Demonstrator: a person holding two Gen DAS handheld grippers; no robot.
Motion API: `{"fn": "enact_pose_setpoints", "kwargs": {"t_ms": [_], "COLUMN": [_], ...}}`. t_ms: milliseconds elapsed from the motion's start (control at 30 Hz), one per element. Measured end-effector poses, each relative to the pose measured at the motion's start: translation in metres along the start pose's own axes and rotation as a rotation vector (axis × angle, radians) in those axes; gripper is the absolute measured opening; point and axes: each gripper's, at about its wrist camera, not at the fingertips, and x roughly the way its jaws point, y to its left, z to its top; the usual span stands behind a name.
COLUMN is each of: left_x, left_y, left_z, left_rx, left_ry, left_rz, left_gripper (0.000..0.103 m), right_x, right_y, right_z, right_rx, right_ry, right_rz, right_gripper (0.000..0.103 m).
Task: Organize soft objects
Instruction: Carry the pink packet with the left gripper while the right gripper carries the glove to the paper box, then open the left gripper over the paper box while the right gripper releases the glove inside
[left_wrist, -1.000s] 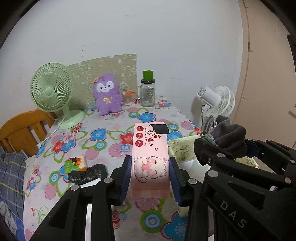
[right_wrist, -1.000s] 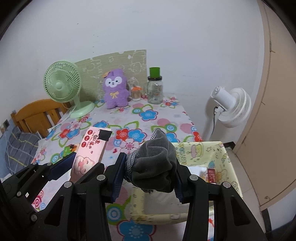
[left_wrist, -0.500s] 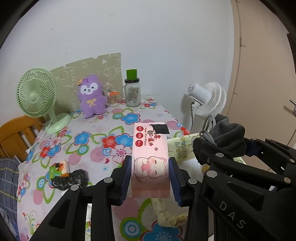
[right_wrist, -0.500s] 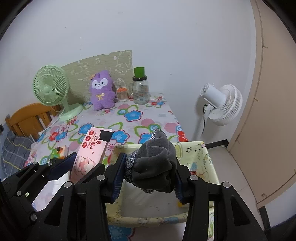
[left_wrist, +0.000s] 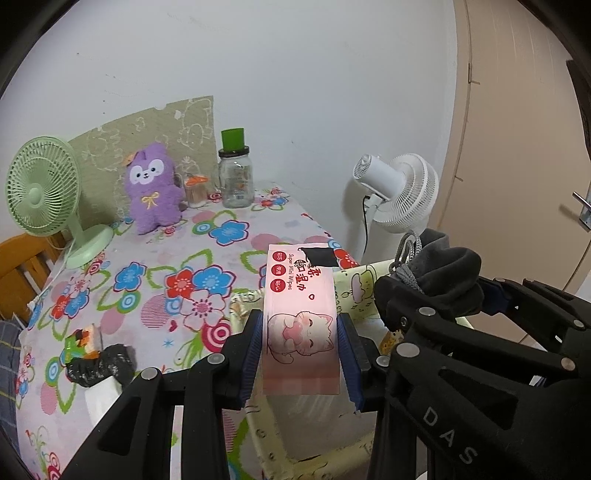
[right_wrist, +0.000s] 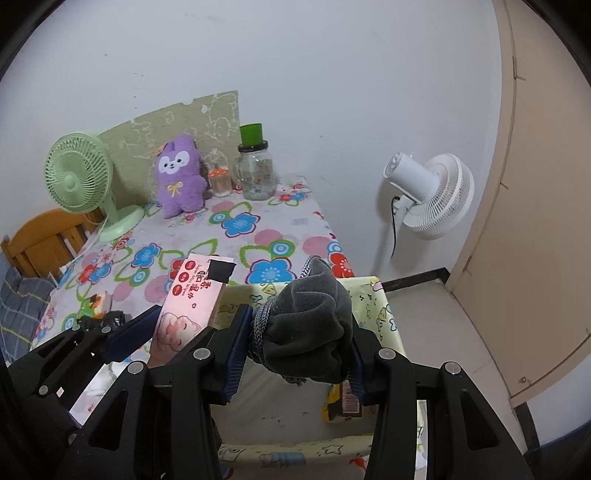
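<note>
My left gripper (left_wrist: 300, 332) is shut on a pink pack of wet wipes (left_wrist: 300, 314) with a cat picture, held above the left rim of a yellow fabric bin (left_wrist: 364, 291). My right gripper (right_wrist: 295, 332) is shut on a dark grey drawstring pouch (right_wrist: 314, 325), held over the bin (right_wrist: 373, 295), whose pale inside (right_wrist: 288, 402) shows below. The wipes pack also shows at the left of the right wrist view (right_wrist: 192, 302). The pouch shows at the right of the left wrist view (left_wrist: 443, 273).
A floral-cloth table (left_wrist: 155, 280) carries a purple plush (left_wrist: 151, 188), a green desk fan (left_wrist: 44, 195), a glass jar with a green lid (left_wrist: 236, 173), and small dark and orange items (left_wrist: 92, 354). A white floor fan (right_wrist: 428, 195) stands by a beige door (right_wrist: 535, 221).
Both grippers have moved right, off the table, with their loads. The bin now lies right under them and more of its inside shows.
</note>
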Motion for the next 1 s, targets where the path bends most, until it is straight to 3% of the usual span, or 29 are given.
{"fn": "enact_pose_setpoints", "kwargs": {"t_ms": [433,600,667,900,1000], "left_x": [0.028,0.031,0.031,0.032,0.031], "left_y": [-0.010,-0.011,-0.010,-0.008,-0.006], "left_z": [-0.002,-0.002,-0.002,-0.002,-0.002], "left_rx": [0.008,0.013,0.006,0.005,0.001], "left_ry": [0.059,0.058,0.057,0.060,0.060], "left_rz": [-0.008,0.006,0.008,0.025,0.029], "left_gripper": [0.042,0.055,0.066,0.072,0.076], "right_x": [0.031,0.039,0.040,0.045,0.044], "right_y": [-0.016,-0.017,-0.018,-0.016,-0.018], "right_z": [-0.005,-0.004,-0.003,-0.004,-0.004], "right_rx": [0.026,0.037,0.042,0.046,0.053], "right_ry": [0.061,0.066,0.064,0.075,0.073], "right_rz": [0.012,0.020,0.033,0.065,0.043], "right_gripper": [0.049,0.049,0.050,0.053,0.062]}}
